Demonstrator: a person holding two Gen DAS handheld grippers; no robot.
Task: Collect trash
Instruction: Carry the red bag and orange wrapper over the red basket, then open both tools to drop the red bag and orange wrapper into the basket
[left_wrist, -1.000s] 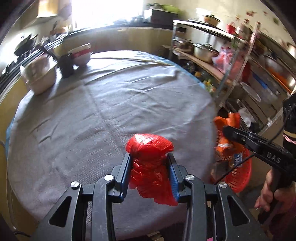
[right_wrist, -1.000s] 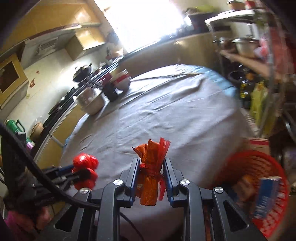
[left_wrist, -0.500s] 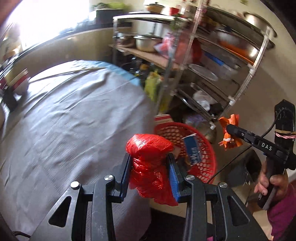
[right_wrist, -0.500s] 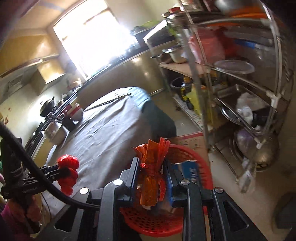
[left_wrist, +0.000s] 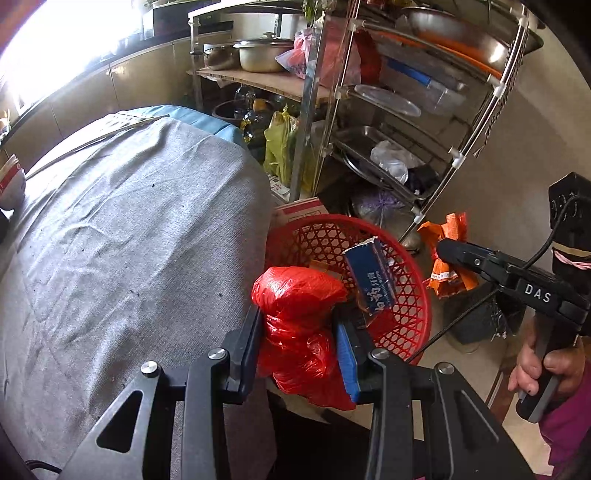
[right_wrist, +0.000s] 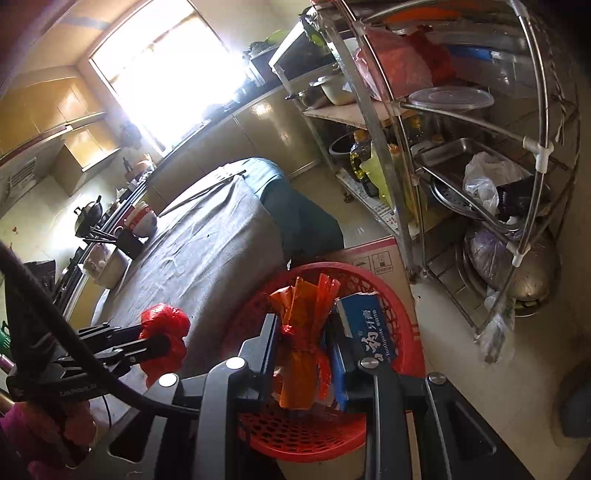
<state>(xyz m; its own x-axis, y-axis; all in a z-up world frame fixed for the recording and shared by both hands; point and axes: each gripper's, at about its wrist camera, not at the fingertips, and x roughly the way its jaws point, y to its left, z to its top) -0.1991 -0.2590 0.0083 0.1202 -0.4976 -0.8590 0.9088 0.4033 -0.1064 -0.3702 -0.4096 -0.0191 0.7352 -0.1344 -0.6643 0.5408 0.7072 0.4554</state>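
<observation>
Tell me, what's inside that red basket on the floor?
In the red basket a blue toothpaste box leans on the wall, with something orange-brown beside it. The held red bag and orange wrapper cover the rest.

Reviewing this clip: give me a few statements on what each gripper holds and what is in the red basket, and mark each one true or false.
1. The left gripper is shut on a red plastic bag. True.
2. The right gripper is empty. False: it is shut on an orange wrapper tied with a red strip.
3. A blue box lies inside the red basket. True.
4. The red basket stands on the table. False: it sits below and beside the table's edge, next to a cardboard box.
5. The red plastic bag has already been dropped in the basket. False: it is between the left gripper's fingers.
</observation>
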